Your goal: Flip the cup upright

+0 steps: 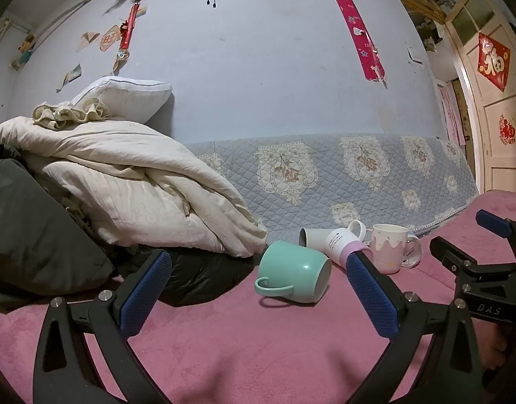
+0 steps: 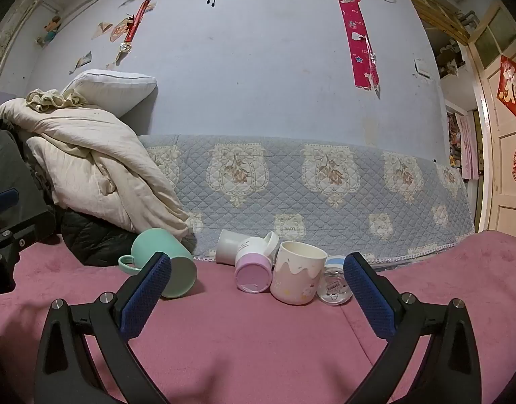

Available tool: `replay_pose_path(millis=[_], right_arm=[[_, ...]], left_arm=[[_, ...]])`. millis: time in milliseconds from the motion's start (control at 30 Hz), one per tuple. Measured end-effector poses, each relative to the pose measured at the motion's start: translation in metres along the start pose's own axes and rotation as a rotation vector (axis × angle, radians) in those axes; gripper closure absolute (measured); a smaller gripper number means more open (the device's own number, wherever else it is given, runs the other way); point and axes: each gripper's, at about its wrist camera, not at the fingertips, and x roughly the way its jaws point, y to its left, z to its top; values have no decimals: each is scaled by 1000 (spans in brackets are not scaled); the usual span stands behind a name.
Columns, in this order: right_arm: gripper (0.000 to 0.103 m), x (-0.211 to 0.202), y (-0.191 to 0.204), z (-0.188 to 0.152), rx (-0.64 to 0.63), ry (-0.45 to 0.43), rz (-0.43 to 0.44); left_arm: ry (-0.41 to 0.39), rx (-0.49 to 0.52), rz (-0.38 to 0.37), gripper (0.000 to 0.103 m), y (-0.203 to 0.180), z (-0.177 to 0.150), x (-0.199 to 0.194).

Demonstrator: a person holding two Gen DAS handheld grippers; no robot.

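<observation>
Left wrist view: I read the left gripper (image 1: 258,289) as spread wide, both blue pads bare and nothing between them. It hangs low over the pink blanket (image 1: 224,346). Between the fingers, slightly far of them, the green cup (image 1: 293,274) lies on its side, handle toward the near left, mouth toward the right. Farther right, a white-and-pink cup (image 1: 339,247) lies tipped over, its pink base near the right pad. A white cup (image 1: 313,237) lies on its side just behind it. To the right, a cream cup with a drip pattern (image 1: 389,247) stands upright. At the right edge, the right gripper (image 1: 473,235) appears, also spread.

Right wrist view: I read the right gripper (image 2: 258,289) as wide apart and empty, low over the same blanket (image 2: 244,343). The green cup (image 2: 170,269) lies at the left, partly behind the left pad. In the centre gap, the white-and-pink cup (image 2: 253,272) shows its base toward me, touching the upright cream cup (image 2: 298,276). A small clear cup (image 2: 335,286) lies on its side just right of that. A cream quilt (image 2: 99,168) is piled at the far left.
</observation>
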Motion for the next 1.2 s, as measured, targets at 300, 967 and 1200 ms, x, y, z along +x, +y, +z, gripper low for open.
replay_pose_path(millis=[300, 967, 1200], right_arm=[[0, 0, 0, 0, -1, 2, 0], [0, 0, 0, 1, -2, 3, 0], [0, 1, 0, 1, -3, 4, 0]], left_arm=[[1, 1, 0, 0, 1, 0, -1], [2, 8, -4, 0, -2, 2, -1], [2, 9, -4, 0, -2, 2, -1]])
